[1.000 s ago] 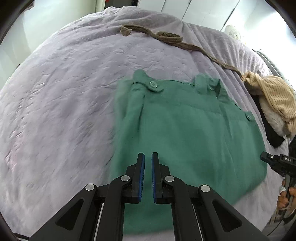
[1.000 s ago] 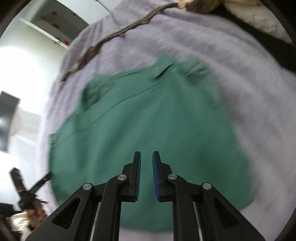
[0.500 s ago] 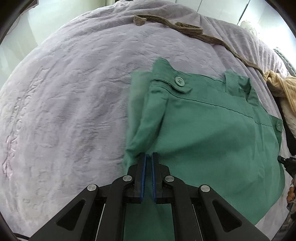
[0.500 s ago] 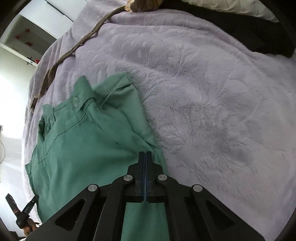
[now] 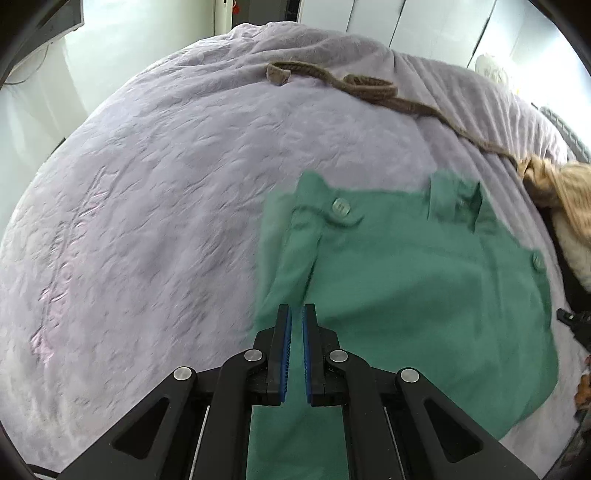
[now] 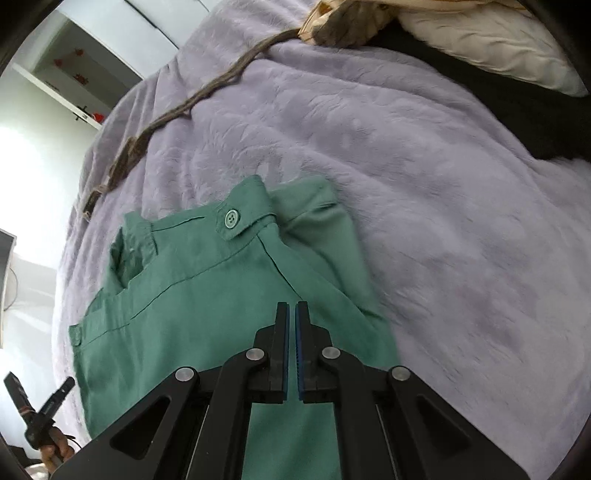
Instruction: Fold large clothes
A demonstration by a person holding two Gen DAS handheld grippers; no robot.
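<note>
Lilac-covered bed [image 5: 155,192], white cupboards [image 5: 424,26], bright daylight.

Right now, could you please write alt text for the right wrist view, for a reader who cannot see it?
A green garment with a round button on its waistband tab lies on a lilac bedspread; the right gripper, jaws nearly shut, points down over it. A brown knitted belt trails across the bed behind.

Left of the left gripper's [image 5: 296,314] fingers, the lilac bedspread [image 5: 166,206] lies bare and open all the way out. Ahead of and right of them, a green garment [image 5: 406,288] covers the bed, with a brown knitted belt [image 5: 369,88] strung across far ahead. Right of the right gripper's [image 6: 291,310] fingers the bedspread is bare, until a black garment [image 6: 535,122] and a cream pillow [image 6: 480,37] pile up far ahead-right.
</note>
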